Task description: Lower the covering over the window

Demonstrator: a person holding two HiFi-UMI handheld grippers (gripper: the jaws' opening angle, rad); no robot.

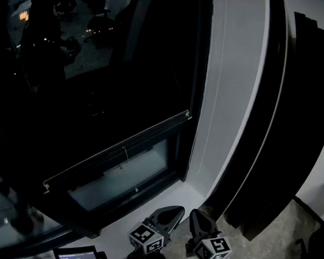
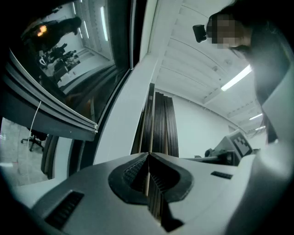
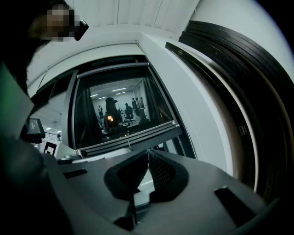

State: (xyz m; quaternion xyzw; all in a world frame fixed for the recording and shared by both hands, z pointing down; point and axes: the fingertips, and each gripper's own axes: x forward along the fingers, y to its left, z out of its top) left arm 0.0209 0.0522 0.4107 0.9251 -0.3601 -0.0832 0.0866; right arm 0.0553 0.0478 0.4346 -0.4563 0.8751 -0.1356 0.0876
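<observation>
- L gripper (image 1: 178, 211) & R gripper (image 1: 196, 215): low by the sill, side by side, tips towards the window, well short of the blind. L fingers (image 2: 133, 171) pressed together, nothing btwn them. R fingers (image 3: 161, 172) likewise shut & empty. Pads are dark, ribbed rubber in grey moulded shells.
- Sill (image 1: 177, 194): white, flat, smooth.
- Pane (image 1: 121, 175): a pale strip of glass, still uncovered under the rail.
- Rail (image 1: 117, 150): the blind's bottom bar, a long, thin grooved metal profile w/ an end cap. It hangs above the pane and clear of the sill.
- Cord (image 1: 125, 153): a short, thin pale string hanging at mid-rail.
- Blind (image 1: 115, 85): dark sheet, most of the way down. Dim room reflections show across it, so weave can't be told.
- Slats (image 1: 299, 118): black, flat vertical strips stacked at the right. Not part of the job.
- Step, as I judge it: reach-in before the last pull. Next: spread one pair of fingers, pinch cord or rail, and draw straight down to the sill. The cord is thin, so it needs a centred pinch.
</observation>
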